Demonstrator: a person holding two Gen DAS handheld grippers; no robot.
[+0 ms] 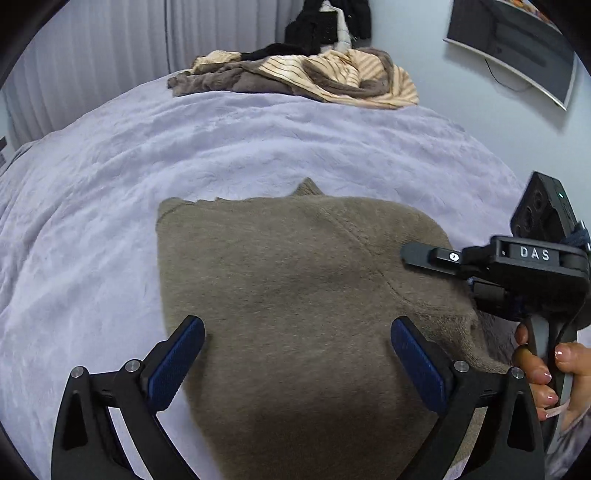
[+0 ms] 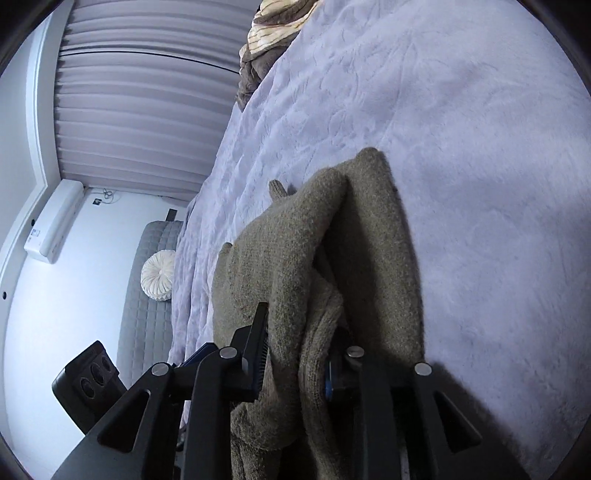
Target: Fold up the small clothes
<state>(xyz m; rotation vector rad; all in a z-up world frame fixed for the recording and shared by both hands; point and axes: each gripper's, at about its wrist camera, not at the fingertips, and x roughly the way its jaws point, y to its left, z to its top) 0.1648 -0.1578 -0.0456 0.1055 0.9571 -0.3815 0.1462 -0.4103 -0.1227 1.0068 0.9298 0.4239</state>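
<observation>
A taupe knit sweater (image 1: pixel 295 280) lies partly folded on the lavender bedspread (image 1: pixel 110 177). My left gripper (image 1: pixel 297 354) is open and empty, its blue pads (image 1: pixel 177 362) spread over the sweater's near part. My right gripper (image 1: pixel 417 254) comes in from the right, held by a hand, over the sweater's right edge. In the right wrist view my right gripper (image 2: pixel 299 354) is shut on a thick fold of the sweater (image 2: pixel 306 266), turned on its side, with knit bunched between the fingers (image 2: pixel 258 343).
A heap of brown and cream striped clothes (image 1: pixel 303 74) lies at the bed's far edge, with dark clothes (image 1: pixel 325 26) behind. A monitor (image 1: pixel 513 48) hangs on the wall at right. Curtains (image 2: pixel 140 110), a grey bench with a white round cushion (image 2: pixel 159 269) flank the bed.
</observation>
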